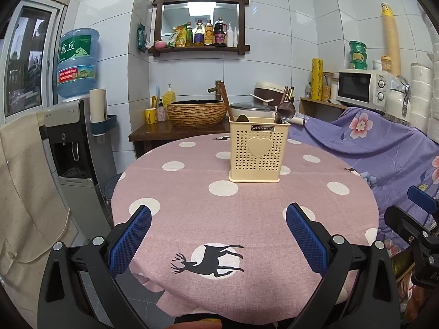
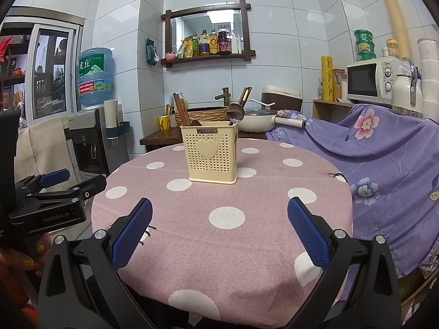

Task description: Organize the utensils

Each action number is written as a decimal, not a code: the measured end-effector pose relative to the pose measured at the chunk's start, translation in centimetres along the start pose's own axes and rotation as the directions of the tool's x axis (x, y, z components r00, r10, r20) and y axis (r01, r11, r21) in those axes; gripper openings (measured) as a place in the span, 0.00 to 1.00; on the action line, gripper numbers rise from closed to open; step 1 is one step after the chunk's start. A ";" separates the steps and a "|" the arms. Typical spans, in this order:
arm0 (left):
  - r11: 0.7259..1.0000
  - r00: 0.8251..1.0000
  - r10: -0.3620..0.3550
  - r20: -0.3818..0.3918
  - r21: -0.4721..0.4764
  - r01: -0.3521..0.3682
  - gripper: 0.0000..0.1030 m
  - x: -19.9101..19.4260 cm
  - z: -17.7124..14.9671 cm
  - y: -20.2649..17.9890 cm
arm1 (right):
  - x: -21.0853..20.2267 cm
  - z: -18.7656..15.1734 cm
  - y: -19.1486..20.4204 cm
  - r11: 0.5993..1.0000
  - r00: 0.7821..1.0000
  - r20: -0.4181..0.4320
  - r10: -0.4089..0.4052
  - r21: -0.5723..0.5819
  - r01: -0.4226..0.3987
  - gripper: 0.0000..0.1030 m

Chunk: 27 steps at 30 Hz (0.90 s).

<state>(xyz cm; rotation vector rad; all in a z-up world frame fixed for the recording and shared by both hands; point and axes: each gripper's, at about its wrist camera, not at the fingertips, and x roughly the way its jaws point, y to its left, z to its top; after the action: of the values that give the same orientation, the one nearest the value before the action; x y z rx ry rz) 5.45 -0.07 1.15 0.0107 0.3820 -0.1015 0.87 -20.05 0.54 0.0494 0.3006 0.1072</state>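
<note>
I have both grippers held back at the near edge of the round table (image 1: pixel 274 219), and neither carries anything: the left gripper (image 1: pixel 218 240) has its blue pads spread wide over the pink spotted cloth, with the black deer print between them, and the right gripper (image 2: pixel 219 233) is spread just as wide over bare cloth and a white dot. From the right wrist view I can also see the left gripper off to the side, its jaws apart and empty, with the fingers of the hand holding it just below. The thing the task turns on, the cream utensil holder (image 1: pixel 259 150) with the heart on its front, stands upright towards the far side of the table, well apart from both grippers. It already holds the utensils I can make out: a metal ladle (image 2: pixel 235 113) leaning in one end, dark wooden chopsticks (image 2: pixel 182 111) rising from the other, and what looks like a wooden spoon tip just above the rim. I see no loose utensil lying on the cloth in either view. Judging by that, the sorting looks finished or very close to it, since everything visible sits in the holder and both jaws are released. What I cannot tell is whether the pieces are in the right compartments, because the holder's inside is hidden from here
</note>
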 end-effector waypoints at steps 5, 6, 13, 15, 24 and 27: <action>1.000 1.000 -0.003 0.000 0.012 0.003 0.94 0.0 0.0 0.0 | 0.0 -0.1 0.0 1.000 1.000 0.001 0.002 0.002 -0.002 0.94; 1.000 1.000 -0.006 -0.001 0.012 0.006 0.94 0.0 0.0 0.0 | 0.0 -0.1 0.0 1.000 1.000 0.001 0.001 0.000 -0.001 0.94; 1.000 1.000 -0.009 -0.004 0.014 0.009 0.94 0.0 -0.1 -0.1 | -0.2 0.1 0.1 1.000 1.000 0.000 0.003 -0.002 -0.003 0.94; 1.000 1.000 -0.008 -0.004 0.015 0.008 0.94 0.0 -0.1 -0.1 | -0.3 0.1 0.1 1.000 1.000 0.000 0.002 -0.001 -0.002 0.94; 1.000 1.000 -0.008 -0.004 0.014 0.008 0.94 0.0 0.0 -0.1 | -0.3 0.1 0.1 1.000 1.000 -0.001 0.004 -0.003 -0.004 0.94; 1.000 1.000 -0.008 -0.004 0.015 0.008 0.94 0.0 0.0 -0.1 | -0.3 0.1 0.1 1.000 1.000 -0.002 0.004 -0.003 -0.004 0.94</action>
<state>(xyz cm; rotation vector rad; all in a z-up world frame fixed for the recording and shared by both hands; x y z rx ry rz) 5.41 -0.19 1.12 0.0244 0.3856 -0.1128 0.61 -19.98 0.72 0.0470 0.3023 0.1112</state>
